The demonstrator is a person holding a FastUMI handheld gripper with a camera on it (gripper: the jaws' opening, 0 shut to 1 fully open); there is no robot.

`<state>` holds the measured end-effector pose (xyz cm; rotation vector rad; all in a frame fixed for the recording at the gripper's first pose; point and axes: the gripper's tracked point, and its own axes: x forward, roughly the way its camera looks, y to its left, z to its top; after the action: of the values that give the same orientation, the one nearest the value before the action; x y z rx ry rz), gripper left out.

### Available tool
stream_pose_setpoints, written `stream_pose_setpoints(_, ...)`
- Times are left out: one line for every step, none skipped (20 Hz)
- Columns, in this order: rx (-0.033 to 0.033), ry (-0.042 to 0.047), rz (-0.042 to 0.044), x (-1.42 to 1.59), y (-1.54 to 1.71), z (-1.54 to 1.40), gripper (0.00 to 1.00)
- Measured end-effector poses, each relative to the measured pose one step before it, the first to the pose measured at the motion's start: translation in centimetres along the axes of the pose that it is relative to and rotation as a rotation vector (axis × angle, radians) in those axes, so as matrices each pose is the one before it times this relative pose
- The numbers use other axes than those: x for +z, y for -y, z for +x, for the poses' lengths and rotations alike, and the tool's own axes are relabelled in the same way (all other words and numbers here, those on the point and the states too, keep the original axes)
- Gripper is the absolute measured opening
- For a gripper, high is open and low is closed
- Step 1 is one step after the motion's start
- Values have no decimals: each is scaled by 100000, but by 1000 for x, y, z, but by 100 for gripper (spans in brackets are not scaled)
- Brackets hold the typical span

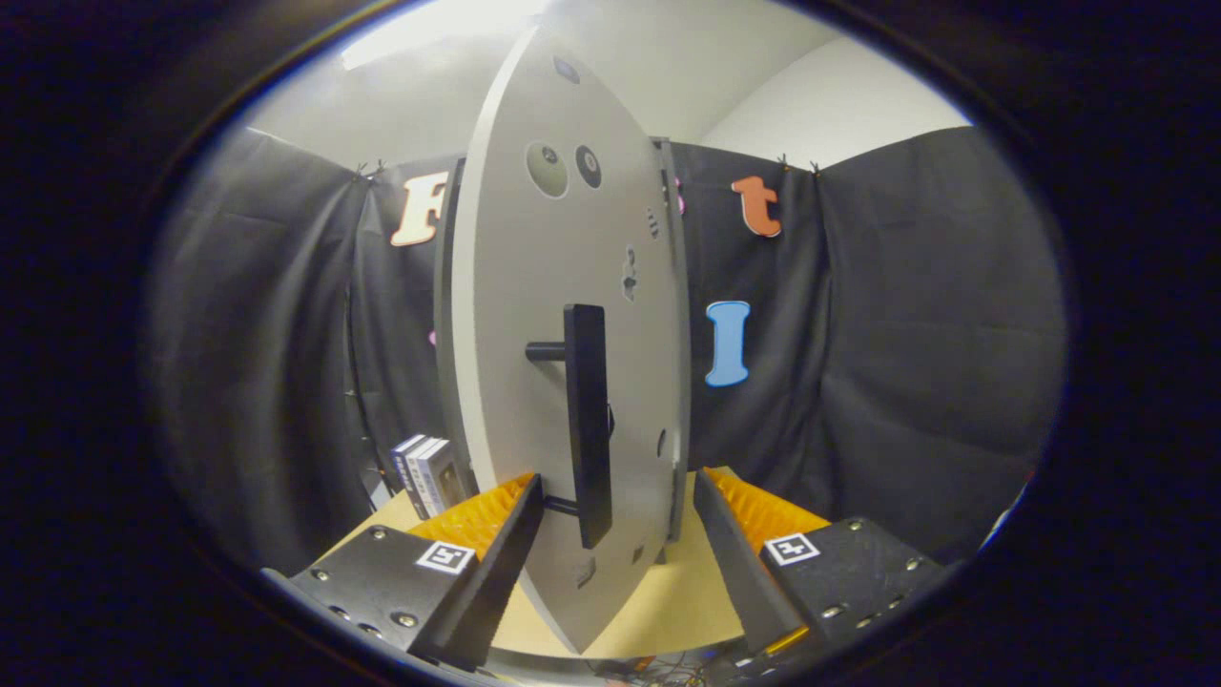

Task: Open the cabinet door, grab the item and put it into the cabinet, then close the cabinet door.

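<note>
A light grey cabinet door [534, 315] stands open, swung out toward me so that I see it nearly edge-on. Its black bar handle [588, 420] runs upright and sits between my fingers, just ahead of them. My gripper [618, 496] is open, with a wide gap on each side of the handle and no finger touching it. The door's lower edge reaches down between the fingers. A small stack of blue and white boxes [424, 474] stands on the table to the left of the door, beyond my left finger [496, 520].
The cabinet body [675, 363] shows as a thin grey strip behind the door. A tan wooden tabletop [658, 596] lies under the door and fingers. Black cloth walls close the booth on both sides and behind.
</note>
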<state>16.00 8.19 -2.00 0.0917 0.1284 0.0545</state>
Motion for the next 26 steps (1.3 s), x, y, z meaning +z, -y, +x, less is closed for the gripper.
stream_pose_setpoints(848,-750,-445,-269,-556,473,95)
stream_pose_setpoints(854,-728,-401,-180,-589,703,95)
stream_pose_setpoints(1463,62,258,-100,-1065,541,95)
stream_pose_setpoints(2046,-155,807,-75,-1057,707,95)
stream_pose_setpoints(2243,-502,785,-261,-962,670,95)
stream_pose_setpoints(1788,-530,193,-49,-919,750,95)
stream_pose_setpoints(350,82,-394,-33,-445,743,95)
stream_pose_setpoints(542,226,-773,139,-448,824,96)
stream_pose_setpoints(1718,-211,251,-83,-780,730,96)
stream_pose_setpoints(1542,-844,522,-157,-821,977,96)
stream_pose_setpoints(942,-182,334,-36,-831,1163,96)
stream_pose_setpoints(1507,-481,764,15,-714,1036,99)
stream_pose_setpoints(1288,-91,768,39,-734,1017,99)
stream_pose_setpoints(1326,-443,487,-68,-672,1029,99)
stream_pose_setpoints(1109,272,-142,190,-615,937,99)
stream_pose_setpoints(585,407,-635,31,-547,1051,99)
stream_pose_setpoints(455,470,-922,2,-547,817,99)
stream_pose_setpoints(537,32,-569,155,-469,967,99)
stream_pose_setpoints(349,60,22,-100,-481,644,99)
stream_pose_setpoints(427,-259,33,17,-348,842,99)
stream_pose_setpoints(263,187,-367,131,-387,858,99)
stream_pose_setpoints(-37,85,-776,63,-393,1118,99)
stream_pose_setpoints(-191,270,-1202,155,-421,997,99)
stream_pose_setpoints(-378,51,-1166,132,-347,948,99)
stream_pose_setpoints(-408,-44,-897,36,-345,1123,99)
stream_pose_setpoints(-304,-199,-774,21,-183,988,99)
